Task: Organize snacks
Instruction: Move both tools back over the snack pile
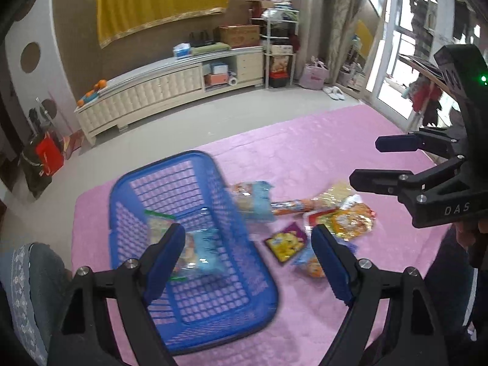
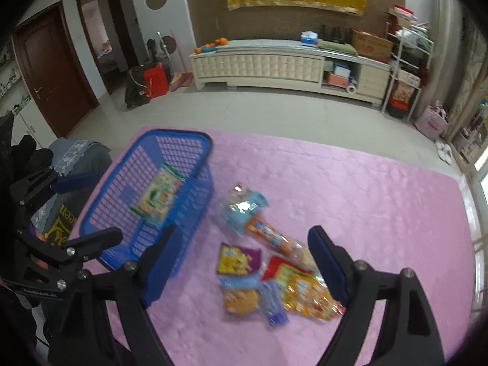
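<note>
A blue mesh basket stands on the pink tablecloth at the left. It holds a green-edged packet and a clear blue packet. To its right lie several loose snacks: a blue packet, a long orange pack, a purple-yellow packet and a yellow-orange bag. My left gripper hangs open and empty above the basket's near right side. Above the snack pile, my right gripper is open and empty too.
A grey chair with a lace cover stands against the table's left side. Beyond the table's far edge lie bare floor and a long cream cabinet. Pink cloth right of the snacks is bare.
</note>
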The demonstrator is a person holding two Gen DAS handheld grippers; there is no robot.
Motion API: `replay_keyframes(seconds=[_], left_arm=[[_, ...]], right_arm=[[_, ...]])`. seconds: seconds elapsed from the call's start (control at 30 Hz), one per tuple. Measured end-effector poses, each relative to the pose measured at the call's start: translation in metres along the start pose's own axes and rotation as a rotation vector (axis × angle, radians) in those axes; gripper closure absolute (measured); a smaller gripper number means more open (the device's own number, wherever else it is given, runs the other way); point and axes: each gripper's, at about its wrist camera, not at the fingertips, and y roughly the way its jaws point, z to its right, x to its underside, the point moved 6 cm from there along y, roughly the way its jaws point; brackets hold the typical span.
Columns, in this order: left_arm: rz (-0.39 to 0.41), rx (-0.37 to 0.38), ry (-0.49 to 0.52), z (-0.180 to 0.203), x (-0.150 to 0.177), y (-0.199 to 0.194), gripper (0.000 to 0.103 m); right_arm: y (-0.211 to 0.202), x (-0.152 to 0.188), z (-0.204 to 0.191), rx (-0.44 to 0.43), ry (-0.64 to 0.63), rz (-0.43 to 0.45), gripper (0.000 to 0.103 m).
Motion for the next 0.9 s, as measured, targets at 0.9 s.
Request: replay_keyframes(seconds=[0.9], left_arm=[[-0.285, -0.031, -0.192, 0.113, 0.059, 0.119, 0.02]], right_arm=[[0.047, 0.115, 0.124, 0.059, 0.099, -0.135, 0.016]])
